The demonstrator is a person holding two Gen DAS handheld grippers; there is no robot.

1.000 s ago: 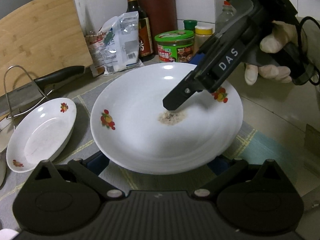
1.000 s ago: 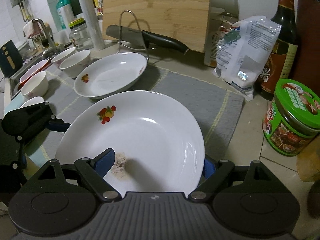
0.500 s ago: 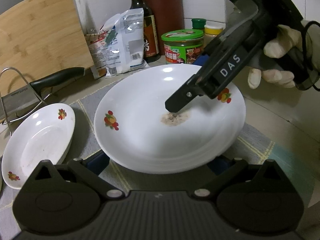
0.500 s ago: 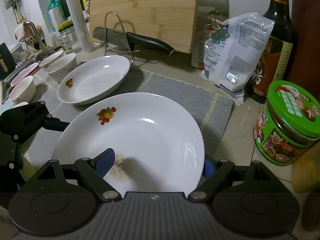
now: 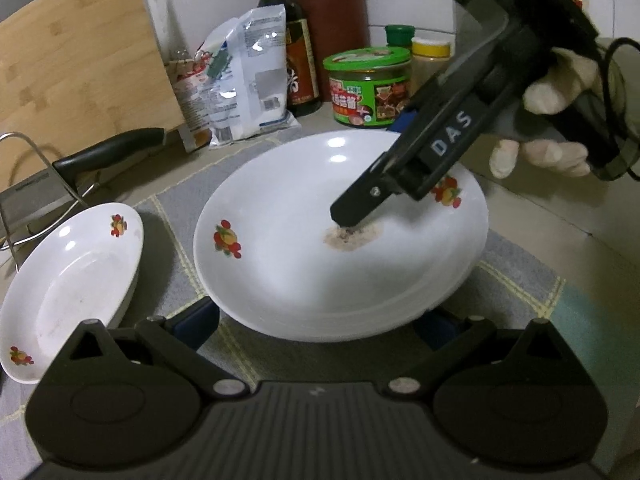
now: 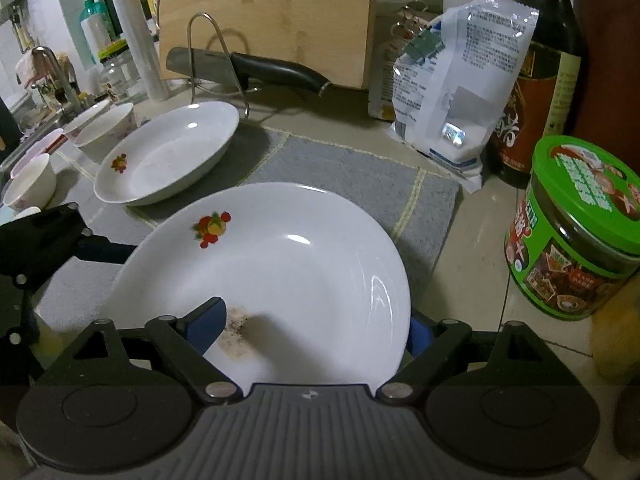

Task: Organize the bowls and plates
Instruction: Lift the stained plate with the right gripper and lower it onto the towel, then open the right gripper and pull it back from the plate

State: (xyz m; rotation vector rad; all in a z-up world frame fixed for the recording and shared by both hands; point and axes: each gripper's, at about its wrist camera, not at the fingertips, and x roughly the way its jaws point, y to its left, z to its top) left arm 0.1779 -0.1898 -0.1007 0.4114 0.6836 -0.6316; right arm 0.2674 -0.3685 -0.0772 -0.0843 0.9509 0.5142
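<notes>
Two plates on the mat [image 6: 352, 172]: near plate [image 5: 320, 248] and far plate [image 5: 68, 292]. Four bowls [image 6: 108, 130] by the sink. Right tongs [image 6: 312, 326] opening astride the near plate's rim; left tongs [image 5: 320, 320] wide.

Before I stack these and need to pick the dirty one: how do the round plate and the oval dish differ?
The round plate carries a brownish residue patch; the oval dish shows only faint smears. The round plate has both grippers at its rim, while the oval dish sits untouched. The round plate seems to rest on another plate; the oval dish lies on the grey mat. Both are white with fruit decals.
</notes>
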